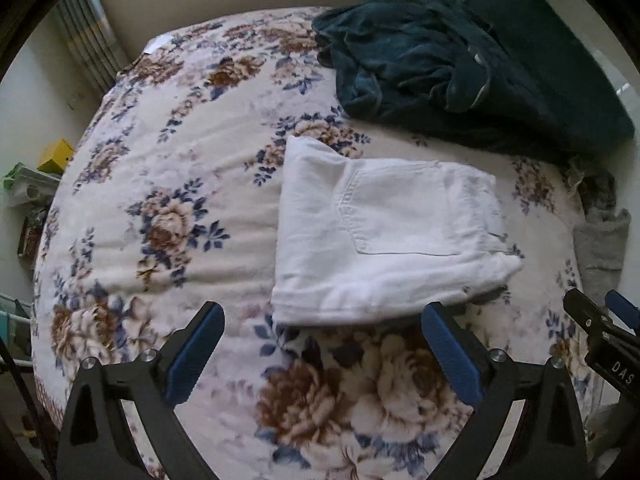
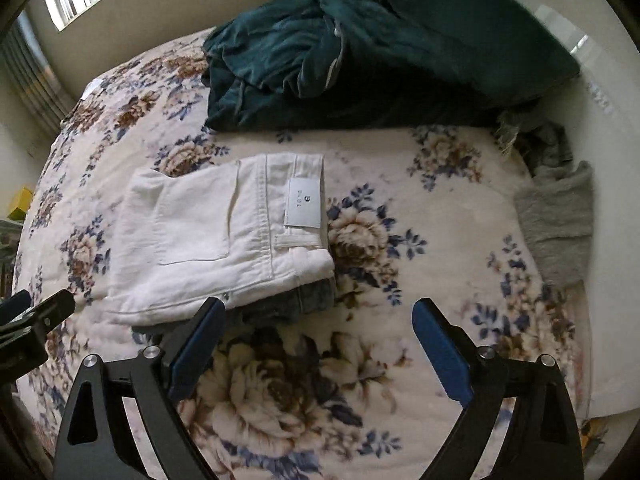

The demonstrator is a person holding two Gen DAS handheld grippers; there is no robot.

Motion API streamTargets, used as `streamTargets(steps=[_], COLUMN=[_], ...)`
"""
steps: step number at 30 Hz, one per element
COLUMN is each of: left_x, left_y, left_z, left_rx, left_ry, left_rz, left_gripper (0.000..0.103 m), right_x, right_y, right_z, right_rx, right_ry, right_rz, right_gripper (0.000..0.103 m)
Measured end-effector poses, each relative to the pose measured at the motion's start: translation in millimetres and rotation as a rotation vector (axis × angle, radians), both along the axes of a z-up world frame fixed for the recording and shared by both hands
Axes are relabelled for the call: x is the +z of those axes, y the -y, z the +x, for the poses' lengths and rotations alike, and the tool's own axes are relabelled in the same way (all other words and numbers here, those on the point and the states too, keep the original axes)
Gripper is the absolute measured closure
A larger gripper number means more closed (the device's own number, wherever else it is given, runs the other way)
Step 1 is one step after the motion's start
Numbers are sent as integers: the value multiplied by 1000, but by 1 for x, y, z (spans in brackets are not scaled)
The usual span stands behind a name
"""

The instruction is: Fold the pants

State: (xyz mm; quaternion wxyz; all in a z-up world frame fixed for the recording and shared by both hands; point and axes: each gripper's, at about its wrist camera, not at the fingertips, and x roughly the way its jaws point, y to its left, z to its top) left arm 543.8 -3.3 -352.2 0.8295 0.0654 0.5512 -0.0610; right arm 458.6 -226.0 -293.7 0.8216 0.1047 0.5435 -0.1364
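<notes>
White pants (image 1: pixel 384 236) lie folded into a compact rectangle on the floral bedspread (image 1: pixel 180 184), back pocket up. In the right wrist view the pants (image 2: pixel 208 236) show a pale waistband label, and a blue denim piece (image 2: pixel 308 298) peeks out underneath them. My left gripper (image 1: pixel 324 356) is open and empty, just short of the pants' near edge. My right gripper (image 2: pixel 318 354) is open and empty, near the pants' lower right corner. The right gripper also shows at the right edge of the left wrist view (image 1: pixel 600 332).
A dark teal pile of bedding (image 1: pixel 460 64) lies at the back of the bed, also in the right wrist view (image 2: pixel 360 52). A grey garment (image 2: pixel 556 220) hangs at the bed's right edge. A yellow box (image 1: pixel 56 156) sits left of the bed.
</notes>
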Motion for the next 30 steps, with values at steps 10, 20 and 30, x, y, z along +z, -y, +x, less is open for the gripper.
streamTargets(steps=[10, 20, 30], left_x=[130, 236, 304], left_y=[-15, -26, -19], left_z=[-96, -212, -312], left_rx=[-7, -13, 16], left_ry=[138, 270, 396], left_rz=[-17, -4, -3], left_gripper=[2, 2, 2], right_x=[154, 282, 376], right_y=[-22, -42, -46], right_z=[-93, -216, -332], right_rx=[56, 74, 110], right_ry=[125, 234, 333], right_rz=[-45, -48, -63], right_gripper=[7, 7, 7])
